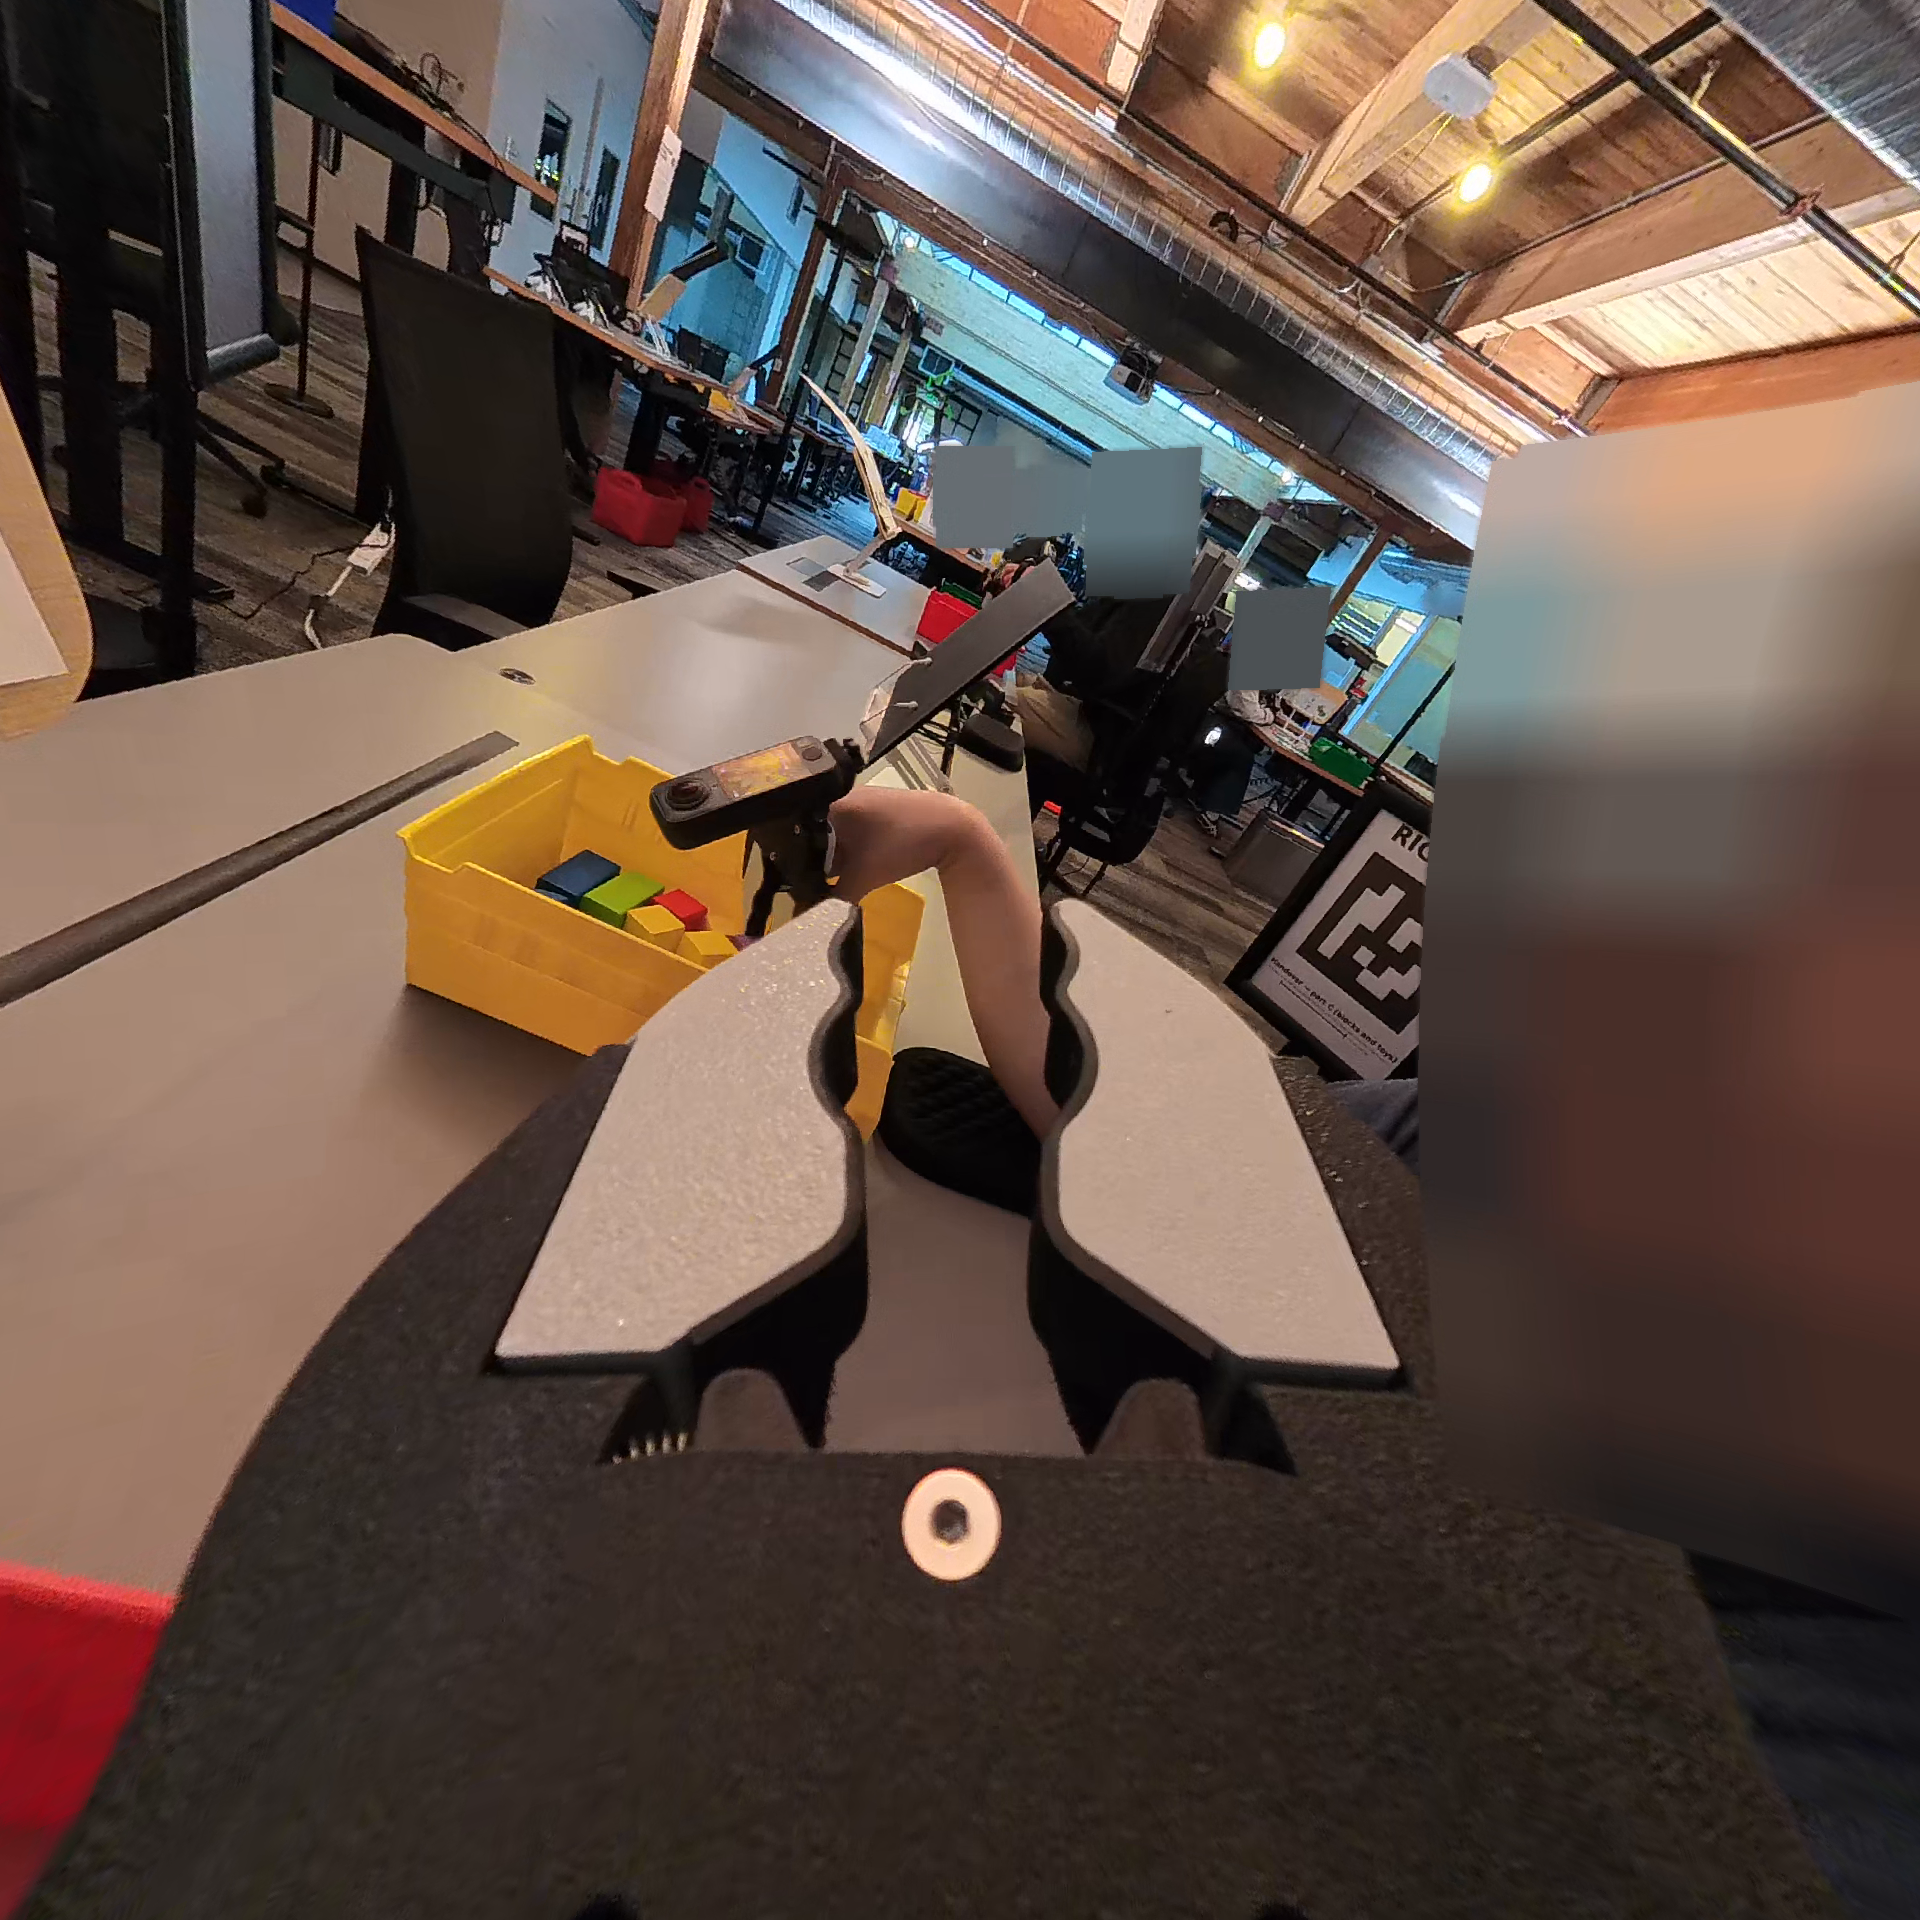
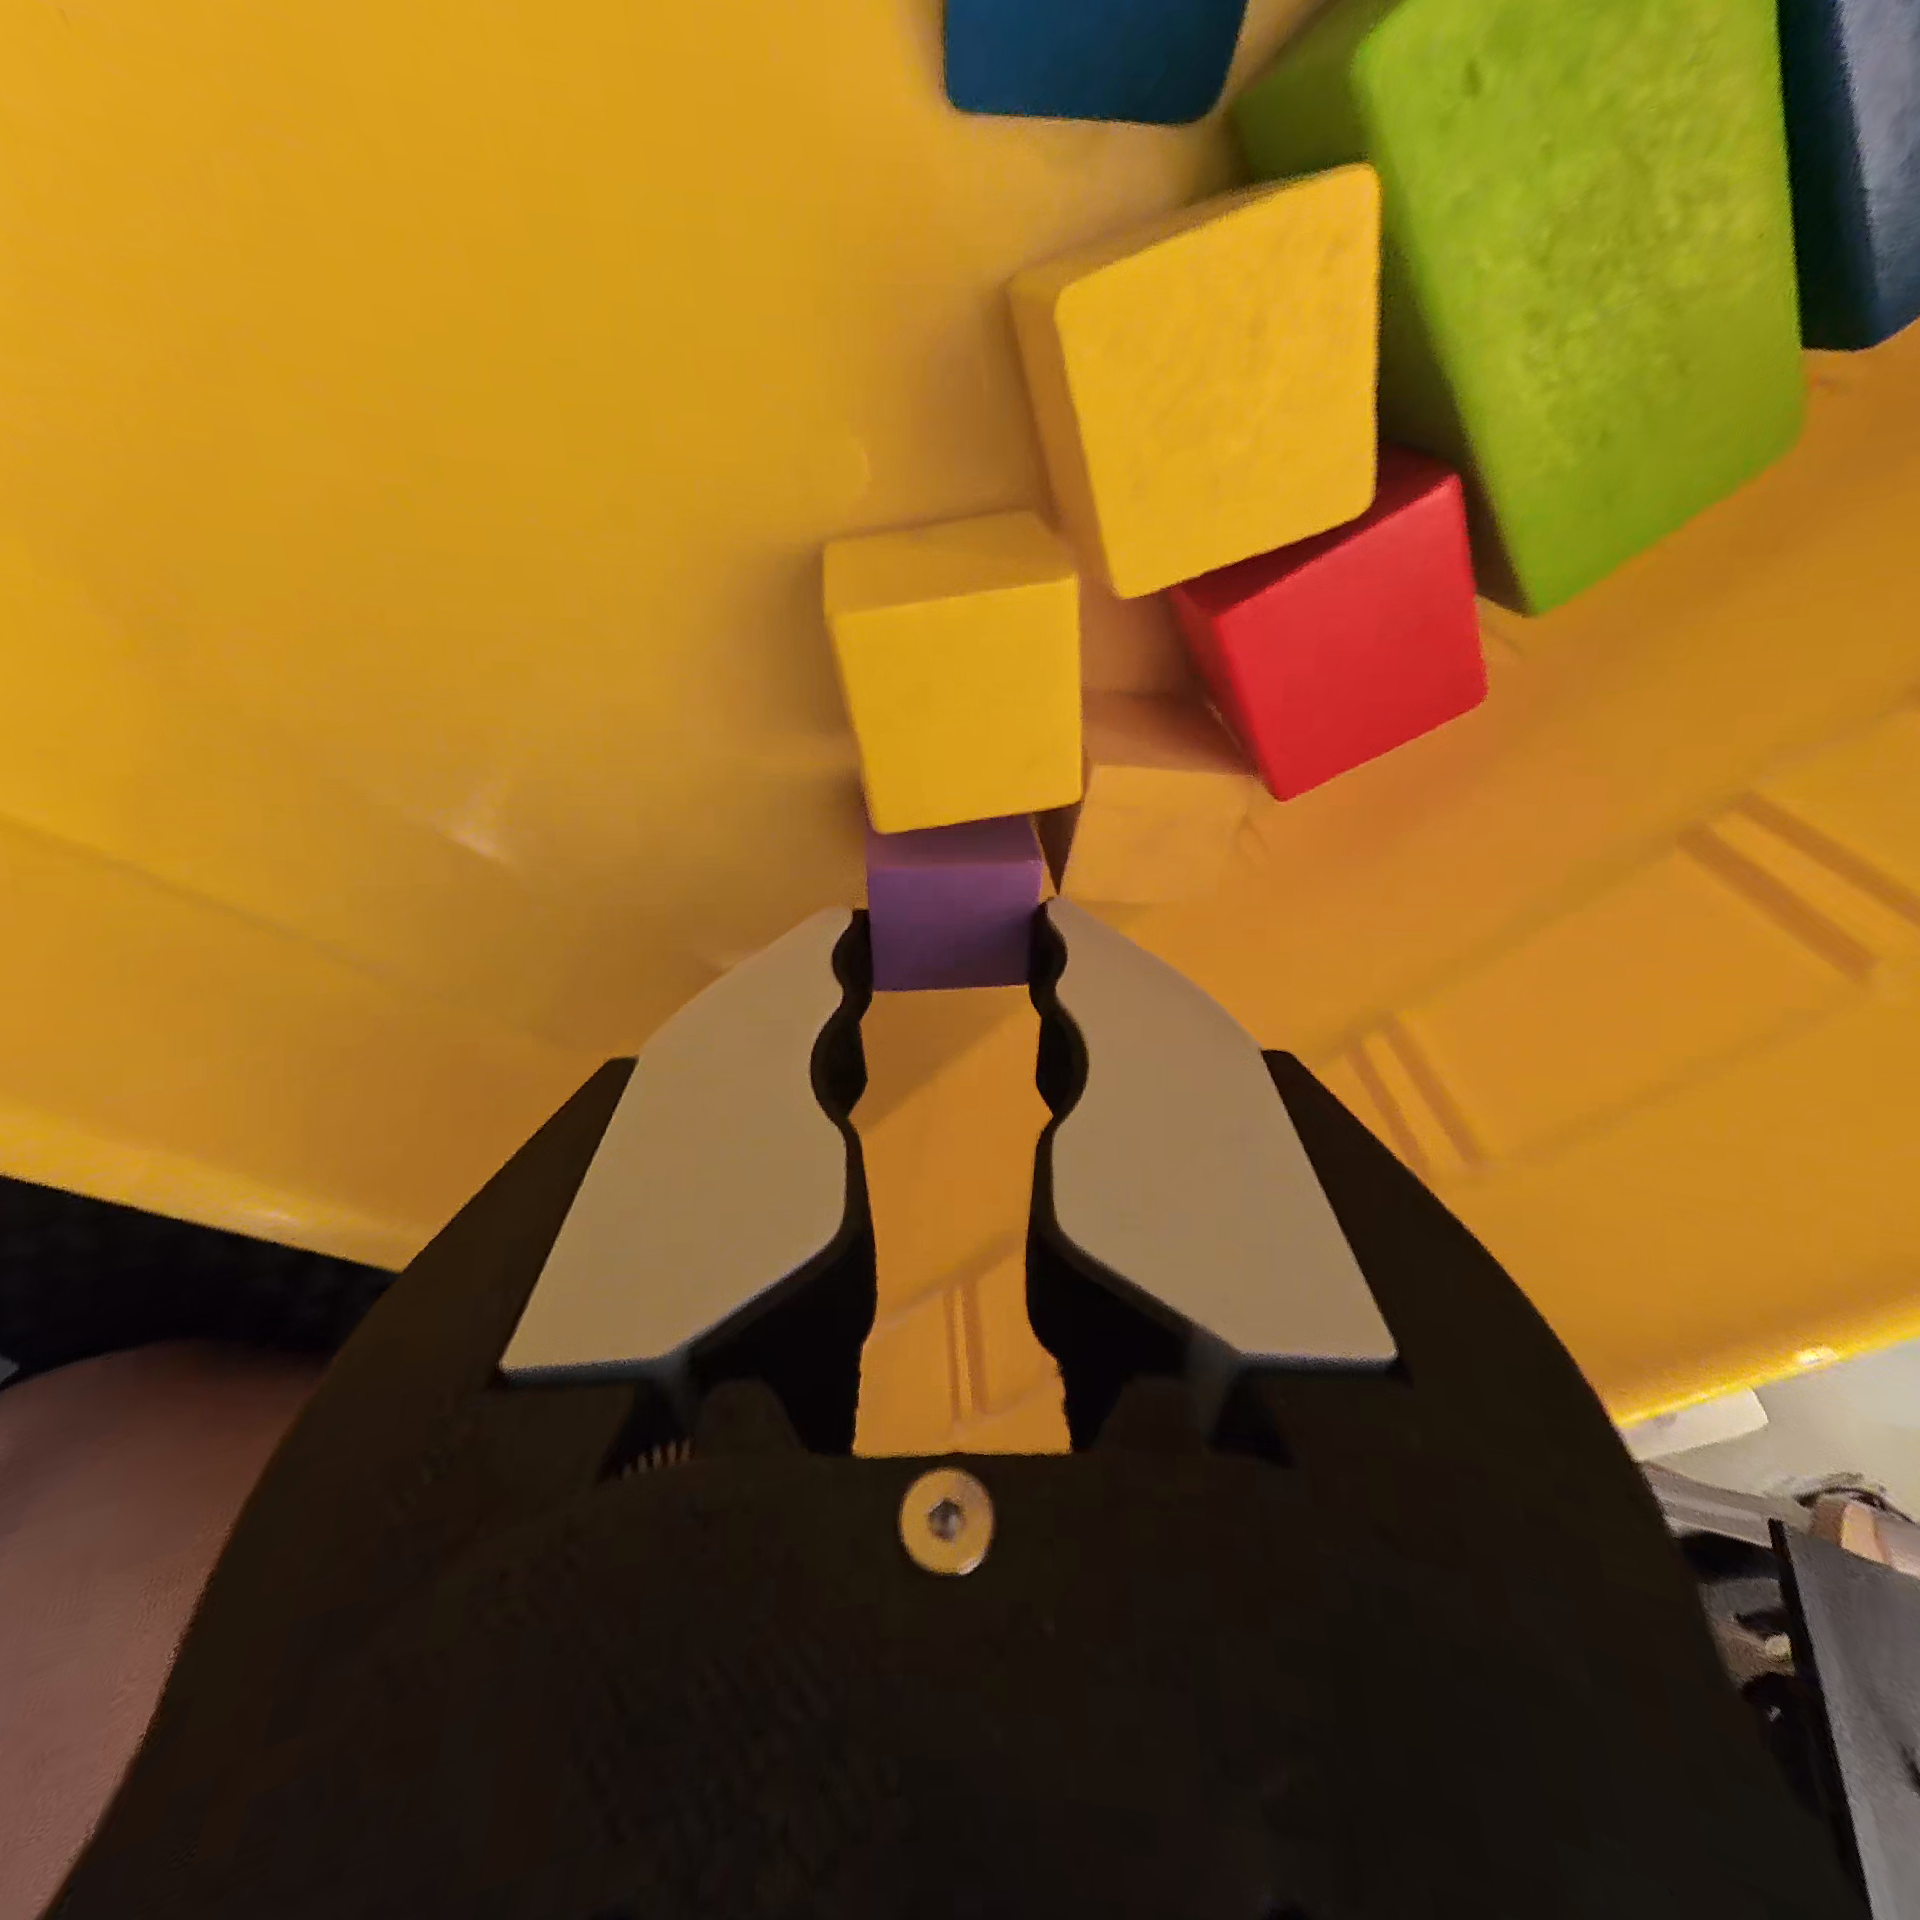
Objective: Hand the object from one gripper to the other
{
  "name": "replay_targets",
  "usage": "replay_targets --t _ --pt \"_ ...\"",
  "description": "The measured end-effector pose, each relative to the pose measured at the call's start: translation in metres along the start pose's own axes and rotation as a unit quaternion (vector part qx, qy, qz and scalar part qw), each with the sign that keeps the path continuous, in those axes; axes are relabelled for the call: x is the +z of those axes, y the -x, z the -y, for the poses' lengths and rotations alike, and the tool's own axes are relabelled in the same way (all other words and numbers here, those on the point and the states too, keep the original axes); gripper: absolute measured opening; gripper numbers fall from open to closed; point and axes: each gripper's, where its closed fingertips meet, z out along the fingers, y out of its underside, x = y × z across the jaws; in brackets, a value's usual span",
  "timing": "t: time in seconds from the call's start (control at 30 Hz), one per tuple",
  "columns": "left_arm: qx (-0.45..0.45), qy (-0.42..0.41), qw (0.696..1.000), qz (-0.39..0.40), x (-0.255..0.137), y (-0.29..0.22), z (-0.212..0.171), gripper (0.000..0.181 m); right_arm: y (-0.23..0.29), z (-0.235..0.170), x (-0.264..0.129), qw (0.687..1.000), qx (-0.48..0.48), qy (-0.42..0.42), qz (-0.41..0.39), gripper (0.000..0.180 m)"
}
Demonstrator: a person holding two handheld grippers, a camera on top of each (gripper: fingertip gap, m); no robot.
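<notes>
A small purple block [image 2: 951, 914] sits between the fingertips of my right gripper [image 2: 951, 951], whose jaws are closed against its two sides inside a yellow bin [image 2: 416, 520]. A yellow cube [image 2: 961, 686] touches the purple block just beyond it. My left gripper [image 1: 951, 966] is open and empty, held above the grey table [image 1: 260, 1091] a little short of the yellow bin [image 1: 499, 935]. In the left wrist view the other gripper's black body and camera [image 1: 748, 790] reach down into the bin, held by a bare forearm [image 1: 997, 935].
More blocks lie in the bin: a second yellow one [image 2: 1226, 384], a red cube [image 2: 1340, 634], a green one [image 2: 1590, 291] and blue ones [image 2: 1081, 52]. A framed black-and-white marker sign [image 1: 1351, 945] stands right of the table. Chairs and desks stand behind.
</notes>
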Motion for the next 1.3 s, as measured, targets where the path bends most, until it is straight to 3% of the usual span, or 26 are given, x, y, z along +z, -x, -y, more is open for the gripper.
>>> replay_targets --t 0.53,0.7,0.77,0.83,1.0,1.13,1.2,1.3 --pt "0.003 -0.005 1.0 0.017 -0.013 0.005 0.004 0.031 0.001 0.005 -0.012 0.999 0.019 -0.032 0.005 0.035" --pt "0.055 -0.002 0.991 0.12 -0.049 0.034 0.01 0.031 0.001 0.0 -0.049 0.995 0.023 -0.089 -0.035 0.035" --pt "0.081 0.036 0.982 0.165 -0.064 0.05 -0.003 0.011 0.002 0.005 -0.073 0.988 0.015 -0.142 -0.06 0.035" --pt "0.093 0.047 0.98 0.171 -0.073 0.062 -0.015 0.007 0.003 0.014 -0.097 0.976 0.003 -0.196 -0.09 0.035" --pt "0.081 0.053 0.976 0.196 -0.082 0.109 -0.032 0.019 0.005 0.03 -0.122 0.957 -0.028 -0.254 -0.137 0.035" --pt "0.124 0.127 0.94 0.292 -0.09 0.164 -0.062 0.024 0.005 0.032 -0.119 0.958 -0.039 -0.247 -0.139 0.035" --pt "0.119 0.173 0.933 0.292 -0.083 0.184 -0.088 0.012 0.004 0.033 -0.115 0.96 -0.04 -0.245 -0.131 0.035" --pt "0.107 0.261 0.9 0.333 -0.089 0.219 -0.123 0.027 0.0 0.032 -0.105 0.965 -0.033 -0.232 -0.119 0.035"
